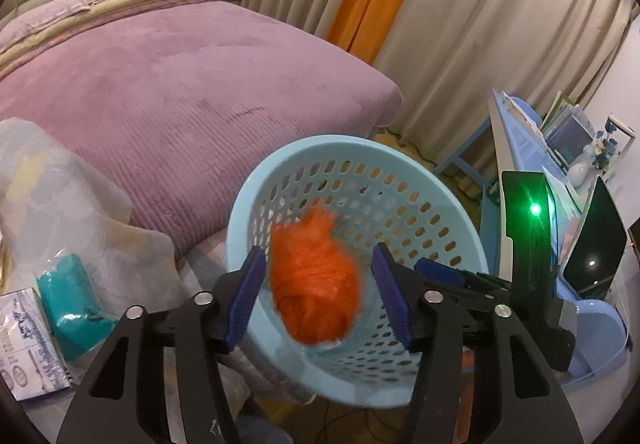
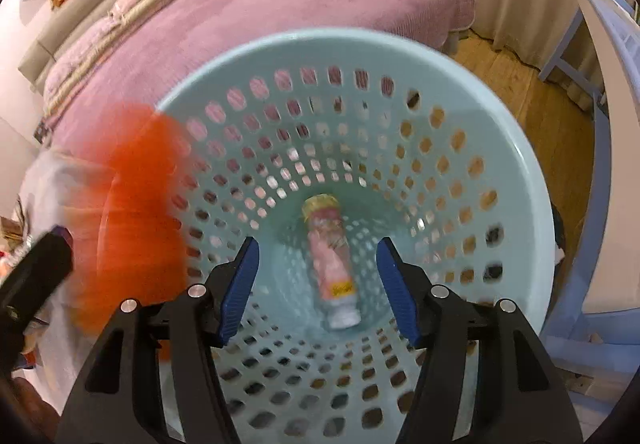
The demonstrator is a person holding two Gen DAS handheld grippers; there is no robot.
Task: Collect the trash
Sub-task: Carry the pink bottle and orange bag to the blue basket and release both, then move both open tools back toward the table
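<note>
A light blue perforated basket is tilted toward me; it fills the right wrist view. A fluffy orange ball is blurred in the air between my left gripper's wide-open blue pads, over the basket mouth. In the right wrist view the orange ball is a blur at the basket's left rim. A pink bottle with a yellow cap lies on the basket bottom. My right gripper is open and empty above the basket; it shows in the left wrist view by the basket's right rim.
A bed with a purple cover stands behind the basket. A teal bundle and a printed box lie on a grey blanket at left. A blue desk with books is at right, curtains behind, wooden floor below.
</note>
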